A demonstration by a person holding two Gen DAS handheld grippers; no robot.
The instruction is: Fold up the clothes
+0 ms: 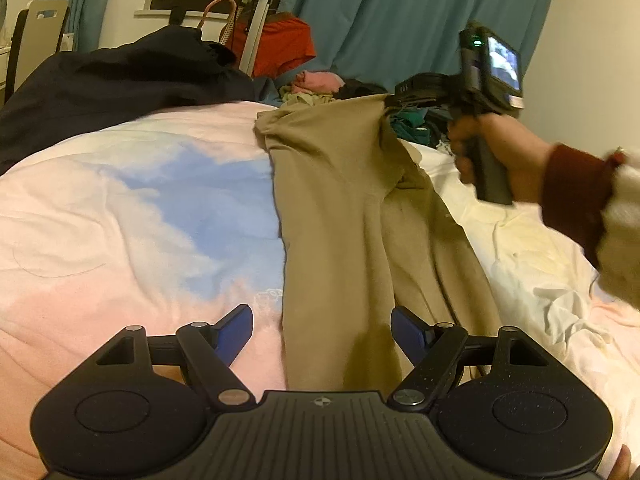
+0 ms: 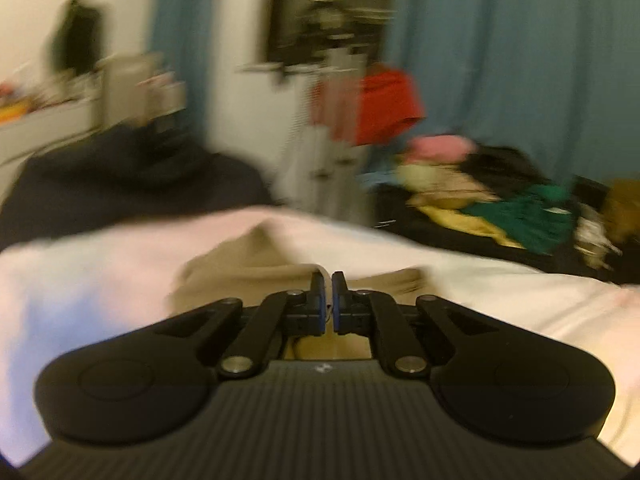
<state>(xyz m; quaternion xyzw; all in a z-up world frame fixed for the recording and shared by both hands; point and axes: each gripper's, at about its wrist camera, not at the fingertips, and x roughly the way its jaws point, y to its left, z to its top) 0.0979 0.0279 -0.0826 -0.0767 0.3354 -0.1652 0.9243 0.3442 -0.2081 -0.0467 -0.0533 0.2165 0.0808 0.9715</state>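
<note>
A tan garment (image 1: 340, 220) lies lengthwise on the pink and blue bedcover (image 1: 140, 200). Its far right corner is lifted off the bed. My right gripper (image 1: 394, 100), held by a hand (image 1: 500, 148), pinches that raised corner. In the blurred right wrist view the right gripper (image 2: 328, 280) has its jaws together with a thin edge of the tan garment (image 2: 248, 276) between the pads. My left gripper (image 1: 322, 326) stands open low over the garment's near end, with the cloth lying beneath its two blue fingertips (image 1: 404, 328).
A dark navy cover (image 1: 120, 80) is heaped at the far left of the bed. A pile of mixed clothes (image 1: 316, 84) sits beyond the bed, with a red garment (image 1: 284, 44) hanging on a rack. A crumpled white sheet (image 1: 520, 248) lies to the right. Blue curtains (image 1: 400, 12) hang behind.
</note>
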